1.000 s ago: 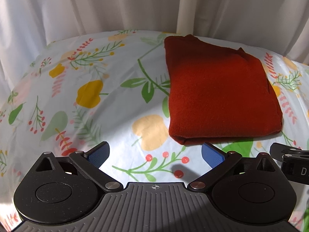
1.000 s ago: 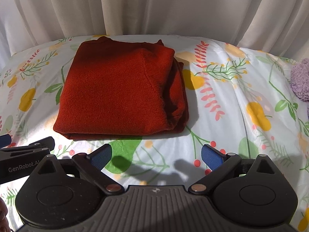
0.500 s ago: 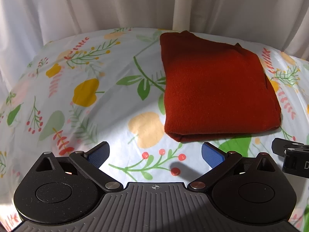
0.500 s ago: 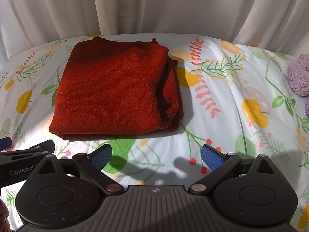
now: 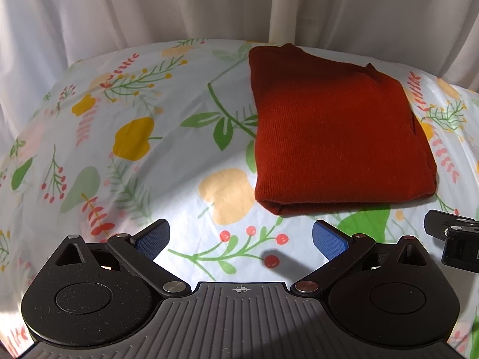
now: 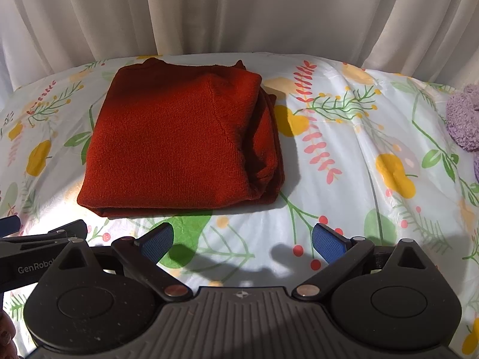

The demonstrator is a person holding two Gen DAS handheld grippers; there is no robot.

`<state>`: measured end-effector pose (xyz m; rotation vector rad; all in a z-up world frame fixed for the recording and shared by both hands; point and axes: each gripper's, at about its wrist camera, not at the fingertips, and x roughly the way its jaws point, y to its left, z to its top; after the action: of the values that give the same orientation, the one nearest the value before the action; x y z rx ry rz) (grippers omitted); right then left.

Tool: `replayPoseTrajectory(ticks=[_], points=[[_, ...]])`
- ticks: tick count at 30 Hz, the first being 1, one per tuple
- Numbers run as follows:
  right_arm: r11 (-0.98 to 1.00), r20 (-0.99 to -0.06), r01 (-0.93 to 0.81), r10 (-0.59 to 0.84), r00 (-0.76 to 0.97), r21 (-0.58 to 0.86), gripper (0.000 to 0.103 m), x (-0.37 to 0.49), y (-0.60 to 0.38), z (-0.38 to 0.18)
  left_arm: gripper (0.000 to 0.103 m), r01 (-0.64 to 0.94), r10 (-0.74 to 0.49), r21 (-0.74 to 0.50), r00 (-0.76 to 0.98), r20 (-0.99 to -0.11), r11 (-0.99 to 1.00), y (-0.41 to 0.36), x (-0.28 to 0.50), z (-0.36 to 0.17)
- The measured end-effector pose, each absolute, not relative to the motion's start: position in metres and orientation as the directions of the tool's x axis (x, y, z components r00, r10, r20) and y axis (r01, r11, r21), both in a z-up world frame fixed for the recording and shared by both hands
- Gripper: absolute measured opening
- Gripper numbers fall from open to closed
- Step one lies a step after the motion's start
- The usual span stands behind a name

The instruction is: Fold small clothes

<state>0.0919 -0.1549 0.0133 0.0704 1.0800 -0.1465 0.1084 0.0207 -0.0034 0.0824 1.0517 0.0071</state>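
Note:
A rust-red knit garment (image 5: 335, 137) lies folded into a thick rectangle on the floral tablecloth (image 5: 134, 149); it also shows in the right wrist view (image 6: 176, 146), with its layered edges on the right side. My left gripper (image 5: 241, 236) is open and empty, above the cloth just in front of the garment's near left corner. My right gripper (image 6: 242, 240) is open and empty, in front of the garment's near right corner. Each gripper's tip shows at the edge of the other's view.
A white curtain (image 6: 239, 12) hangs close behind the table's far edge. A fuzzy lilac cloth item (image 6: 464, 119) lies at the far right of the table. The floral cloth (image 6: 359, 155) is bare to the right of the garment and to its left.
Both grippers have drawn back from the folded garment, which now sits farther away in both views. The garment itself has not moved. Both jaws stayed open.

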Motion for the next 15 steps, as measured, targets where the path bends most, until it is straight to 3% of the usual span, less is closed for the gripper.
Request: replayPoseTrajectory(ticks=[15], points=[[0.988, -0.881, 0.157, -0.081, 0.467, -0.007, 0.099, 0.0910, -0.1570, 0.0157, 0.103, 0.033, 0.049, 0.075, 0.495, -0.867, 0.997, 0.0197, 0.1078, -0.0030]])
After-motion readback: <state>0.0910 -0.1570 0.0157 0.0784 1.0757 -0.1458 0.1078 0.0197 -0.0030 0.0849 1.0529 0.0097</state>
